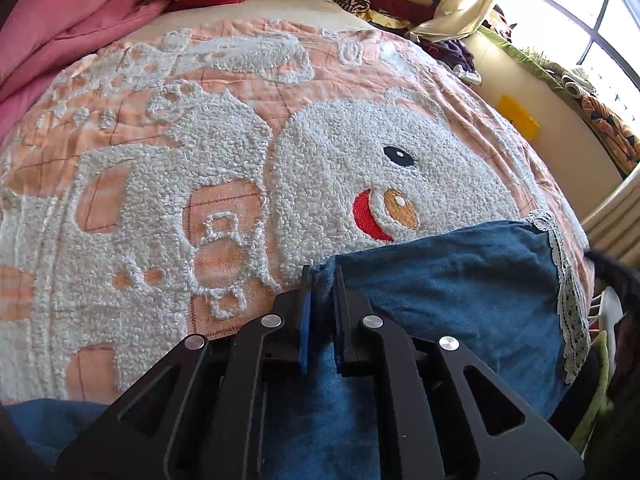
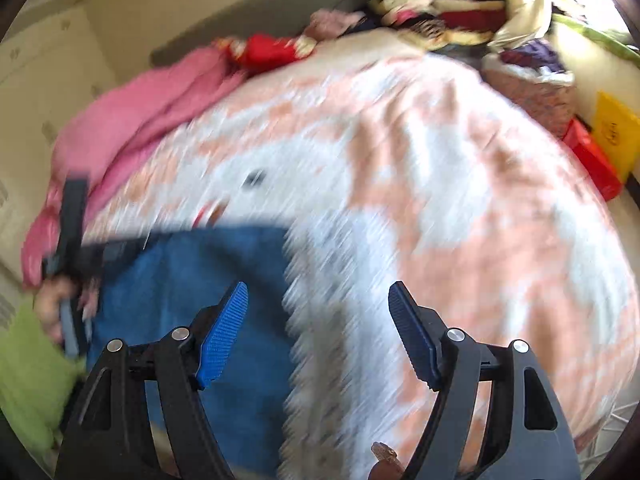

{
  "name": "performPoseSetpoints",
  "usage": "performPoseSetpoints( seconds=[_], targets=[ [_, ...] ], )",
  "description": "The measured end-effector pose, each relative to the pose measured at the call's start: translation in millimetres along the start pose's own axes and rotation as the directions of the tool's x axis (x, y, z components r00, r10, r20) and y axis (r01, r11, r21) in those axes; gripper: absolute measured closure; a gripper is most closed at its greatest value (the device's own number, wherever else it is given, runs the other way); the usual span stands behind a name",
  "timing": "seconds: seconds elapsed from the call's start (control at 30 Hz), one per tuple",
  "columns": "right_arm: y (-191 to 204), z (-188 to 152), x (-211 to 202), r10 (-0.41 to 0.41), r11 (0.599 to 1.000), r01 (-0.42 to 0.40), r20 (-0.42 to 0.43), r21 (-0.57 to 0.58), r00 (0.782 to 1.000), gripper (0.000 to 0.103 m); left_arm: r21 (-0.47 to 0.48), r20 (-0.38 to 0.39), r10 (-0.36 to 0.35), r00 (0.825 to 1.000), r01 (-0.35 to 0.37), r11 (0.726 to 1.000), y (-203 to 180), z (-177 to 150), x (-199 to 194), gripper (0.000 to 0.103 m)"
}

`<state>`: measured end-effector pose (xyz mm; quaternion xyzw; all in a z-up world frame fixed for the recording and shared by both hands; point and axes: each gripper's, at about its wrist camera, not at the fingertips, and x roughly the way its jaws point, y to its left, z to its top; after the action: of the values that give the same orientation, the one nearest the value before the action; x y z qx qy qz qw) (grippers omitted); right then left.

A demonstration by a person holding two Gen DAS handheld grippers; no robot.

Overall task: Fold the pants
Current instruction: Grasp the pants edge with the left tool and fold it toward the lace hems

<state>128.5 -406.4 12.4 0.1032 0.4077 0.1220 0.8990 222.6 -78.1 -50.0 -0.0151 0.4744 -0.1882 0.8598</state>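
Left wrist view first: a big quilted bedspread [image 1: 320, 128], peach with a fluffy white cartoon animal, covers the bed, and the blue pants [image 1: 448, 300] lie at its near right part, close under the camera. Their lace-trimmed hem [image 1: 568, 312] runs down the right side, so the cloth spreads rightward from the left gripper [image 1: 322, 280], with its long axis apparently running left to right across the near edge of the bed; the fisheye makes that hard to fix. More blue cloth drops toward the camera below the tool. The left gripper's jaws are pinched together on the upper left corner of the pants, with a fold of blue fabric caught between the pads.

Right wrist view is badly smeared by motion. There the pants [image 2: 192, 280] sit to the near left, and the right gripper [image 2: 316, 304] hangs over the lacy edge where blue meets bedspread, jaws spread wide and nothing between them. The left tool and the hand [image 2: 60, 308] holding it show at the far left corner of the cloth.

My reading: the left side already has its corner, so the coming move depends on the right gripper, the nearer one to the hem, taking the free right-hand end.
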Motion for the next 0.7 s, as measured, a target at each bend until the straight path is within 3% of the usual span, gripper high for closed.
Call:
performPoseSetpoints(
  seconds=[0.13,0.27,0.3,0.37,0.43,0.6,0.7],
  targets=[
    [-32,27,25,-0.011,0.996,0.015,-0.046,0.09,0.999,0.032,0.004,0.001,0.012,1.0,-0.012,1.0,-4,-2,0,0.1],
    [-46,38,59,0.044,0.99,-0.028,-0.114,0.136,0.993,0.032,0.019,0.003,0.029,1.0,-0.029,0.999,-7,-3,-1,0.1],
    [-49,37,65,0.056,0.989,-0.038,-0.13,0.142,0.99,0.036,0.022,0.004,0.032,0.999,-0.032,0.999,-9,-3,-1,0.1],
    [-49,33,79,0.088,0.987,-0.062,-0.17,0.149,0.981,0.078,0.027,0.006,0.04,0.999,-0.04,0.999,-10,-4,-1,0.1],
    [-44,27,79,0.119,0.986,-0.098,-0.162,0.132,0.979,0.086,0.025,0.018,0.057,0.998,-0.058,0.998,-12,-5,-2,0.1],
    [-33,41,42,0.099,0.993,-0.098,0.0,0.06,0.995,0.087,0.047,0.059,0.089,0.994,-0.092,0.995,-19,-4,-5,0.101],
    [-25,45,62,-0.001,1.0,-0.001,-0.049,-0.023,0.999,0.087,0.036,0.057,0.104,0.993,-0.106,0.994,-18,-2,2,0.101]
  ],
)
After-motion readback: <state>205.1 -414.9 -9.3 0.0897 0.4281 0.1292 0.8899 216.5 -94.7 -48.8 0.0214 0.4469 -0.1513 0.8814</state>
